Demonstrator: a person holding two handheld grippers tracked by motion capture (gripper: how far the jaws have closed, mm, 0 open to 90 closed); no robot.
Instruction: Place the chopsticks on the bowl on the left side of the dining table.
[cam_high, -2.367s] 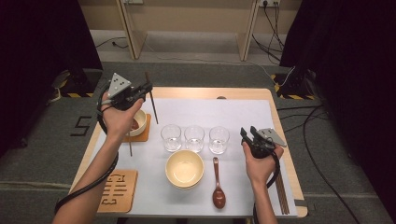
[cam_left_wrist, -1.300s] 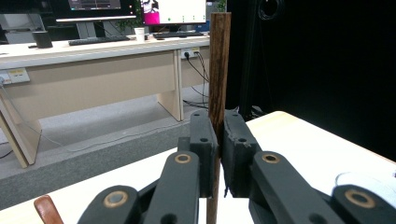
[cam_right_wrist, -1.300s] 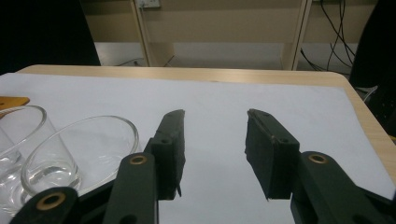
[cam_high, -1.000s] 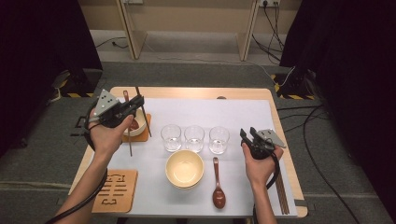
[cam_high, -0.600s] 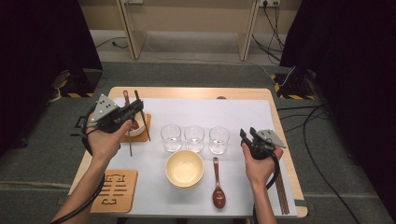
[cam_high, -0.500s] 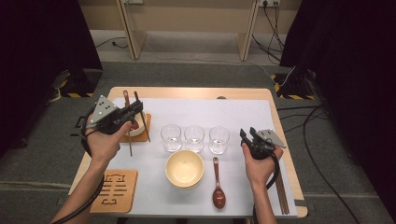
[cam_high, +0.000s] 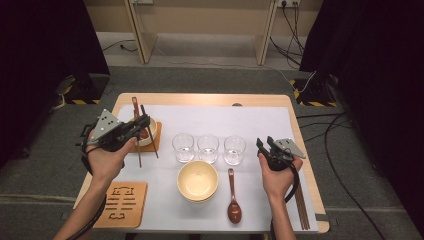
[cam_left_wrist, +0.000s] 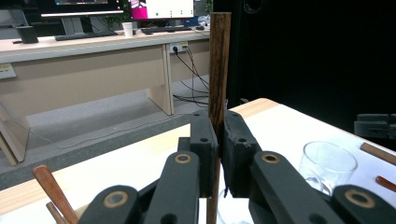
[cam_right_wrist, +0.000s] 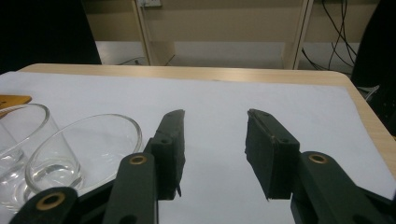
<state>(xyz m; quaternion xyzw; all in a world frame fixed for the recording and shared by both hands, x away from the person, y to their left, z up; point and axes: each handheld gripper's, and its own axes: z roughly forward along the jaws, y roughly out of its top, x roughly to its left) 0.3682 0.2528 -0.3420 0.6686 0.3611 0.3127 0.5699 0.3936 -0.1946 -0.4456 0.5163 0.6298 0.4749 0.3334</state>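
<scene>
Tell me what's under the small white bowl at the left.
The white bowl sits on a wooden coaster. The left gripper and its chopstick cover part of both, so the coaster's far side stays hidden.

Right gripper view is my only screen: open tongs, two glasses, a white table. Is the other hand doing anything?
Observer: Yes. The left tongs are shut on a dark wooden stick, held upright.
Operator: Where on the table?
Observer: At its left side. In the high view, the stick crosses a small white bowl that sits on a wooden coaster.
Operator: Anything close to my glasses that I'm missing?
Observer: A cream bowl and a brown spoon lie on the person's side of the glasses.
</scene>
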